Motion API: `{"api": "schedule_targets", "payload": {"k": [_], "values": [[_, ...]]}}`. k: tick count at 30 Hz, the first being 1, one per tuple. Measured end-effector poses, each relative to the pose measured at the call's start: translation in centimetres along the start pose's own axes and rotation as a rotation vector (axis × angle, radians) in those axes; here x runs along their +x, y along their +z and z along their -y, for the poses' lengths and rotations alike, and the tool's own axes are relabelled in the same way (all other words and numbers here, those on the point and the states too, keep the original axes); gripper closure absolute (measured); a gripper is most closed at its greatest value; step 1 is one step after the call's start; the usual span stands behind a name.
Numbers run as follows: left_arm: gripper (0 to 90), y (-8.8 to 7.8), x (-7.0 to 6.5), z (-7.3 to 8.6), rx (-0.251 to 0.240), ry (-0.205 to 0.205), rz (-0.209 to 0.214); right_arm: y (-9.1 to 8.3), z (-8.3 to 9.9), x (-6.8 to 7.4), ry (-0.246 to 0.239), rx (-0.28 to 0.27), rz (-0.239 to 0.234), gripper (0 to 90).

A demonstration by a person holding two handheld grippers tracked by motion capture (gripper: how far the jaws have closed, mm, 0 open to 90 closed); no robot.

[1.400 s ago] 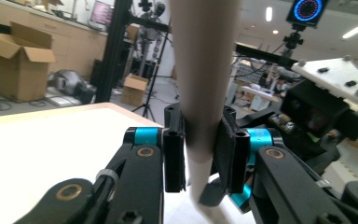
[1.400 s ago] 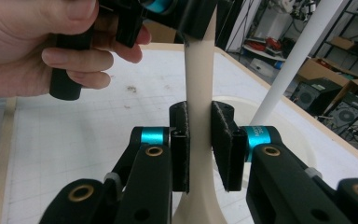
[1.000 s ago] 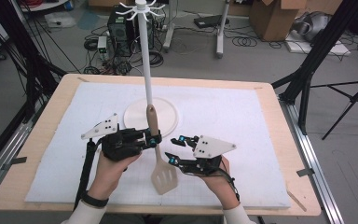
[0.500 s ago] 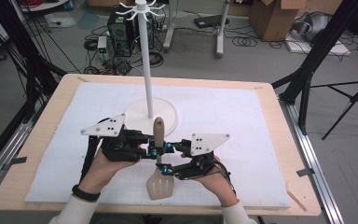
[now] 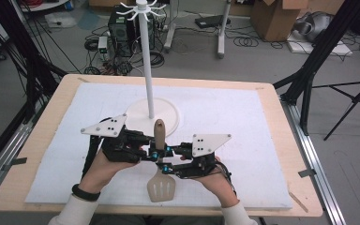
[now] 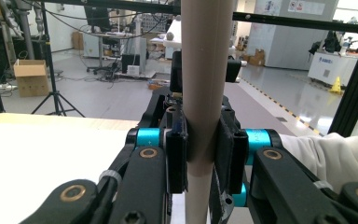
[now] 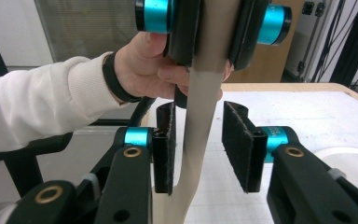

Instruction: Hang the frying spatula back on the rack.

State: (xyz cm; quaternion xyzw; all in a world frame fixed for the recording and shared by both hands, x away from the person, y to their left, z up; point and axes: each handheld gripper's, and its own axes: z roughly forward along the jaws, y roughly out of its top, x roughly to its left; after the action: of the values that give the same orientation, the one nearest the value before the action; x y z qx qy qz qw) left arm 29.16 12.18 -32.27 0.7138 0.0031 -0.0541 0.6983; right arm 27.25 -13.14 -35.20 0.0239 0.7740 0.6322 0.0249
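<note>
L gripper [image 5: 151,153] fingers clamped on spatula [image 5: 160,180] handle, just in front of the stand base [image 5: 168,114]. R gripper [image 5: 165,165] fingers have just been closing round the handle below that grip, one pad touching, other w/ a gap.

Spatula [image 6: 200,93] handle ends beyond frame edges

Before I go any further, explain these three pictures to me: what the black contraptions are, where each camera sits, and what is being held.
A person holds a hand-worked two-jaw tool in each hand. The high view looks down on the table, with its white mat and white hook stand. The other two cameras ride on the tools, looking along their jaws. The left tool is clamped on a beige spatula, held with its handle up. The right tool has just been closing its jaws around the spatula's handle lower down; its right pad is not yet touching.
</note>
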Motion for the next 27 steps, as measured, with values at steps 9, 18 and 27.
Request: {"api": "schedule_targets", "payload": {"k": [9,18,27], "values": [[76.0,-0.3,0.0,-0.3,0.000,0.006,0.004,0.3,0.0,0.1,-0.014,0.008,-0.008,68.9],[76.0,-0.9,0.5,-1.4,0.012,0.016,-0.017,-0.4,-0.1,-0.1,-0.004,-0.007,0.022,55.4],[76.1,-1.9,1.7,-3.1,0.016,0.046,-0.066,-3.0,0.7,-0.5,0.006,0.031,0.132,37.4]]}}
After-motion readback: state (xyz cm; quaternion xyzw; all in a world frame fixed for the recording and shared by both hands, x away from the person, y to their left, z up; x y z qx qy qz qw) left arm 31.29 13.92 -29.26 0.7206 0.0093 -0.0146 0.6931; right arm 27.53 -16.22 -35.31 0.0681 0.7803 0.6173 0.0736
